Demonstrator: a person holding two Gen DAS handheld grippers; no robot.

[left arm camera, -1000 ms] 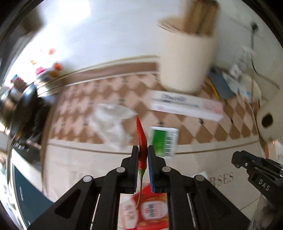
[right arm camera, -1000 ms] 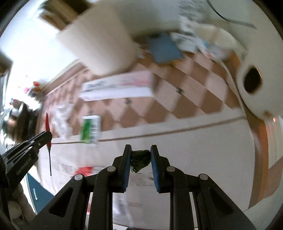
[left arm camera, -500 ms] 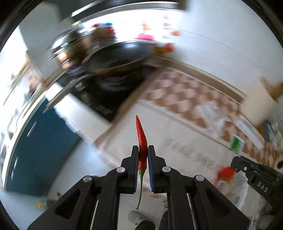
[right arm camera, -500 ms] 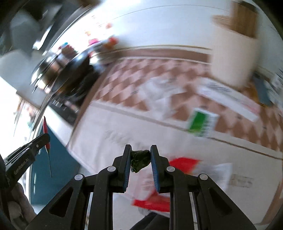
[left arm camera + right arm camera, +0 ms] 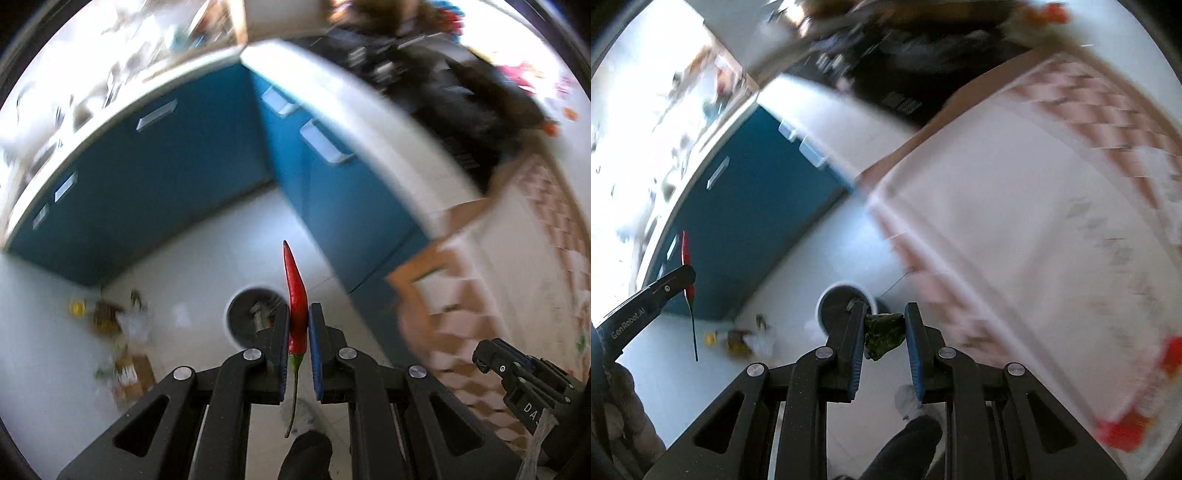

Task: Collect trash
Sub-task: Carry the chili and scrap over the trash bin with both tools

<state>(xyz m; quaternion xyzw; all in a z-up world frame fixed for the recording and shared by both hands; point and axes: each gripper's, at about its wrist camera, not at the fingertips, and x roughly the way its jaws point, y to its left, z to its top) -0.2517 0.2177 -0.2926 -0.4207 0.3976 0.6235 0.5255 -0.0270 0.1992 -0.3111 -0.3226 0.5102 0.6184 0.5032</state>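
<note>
Red chili (image 5: pixel 296 295) clamped in "GenRobot.AI" left tool (image 5: pixel 298 325); green scrap (image 5: pixel 884 329) in right tool (image 5: pixel 884 325).

Cabinets (image 5: pixel 155 173): blue, standing under a white counter (image 5: pixel 369 122), meeting at a corner.
Floor (image 5: pixel 192 266): pale, lying below.
Cloth (image 5: pixel 1015 229): white with checked border, hanging off the table edge.
Hob (image 5: pixel 461 99): black, blurred.

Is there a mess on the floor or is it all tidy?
Yes, a mess: scraps lie scattered on the white floor left of the bin, not inside it. They're too blurry to name.
</note>
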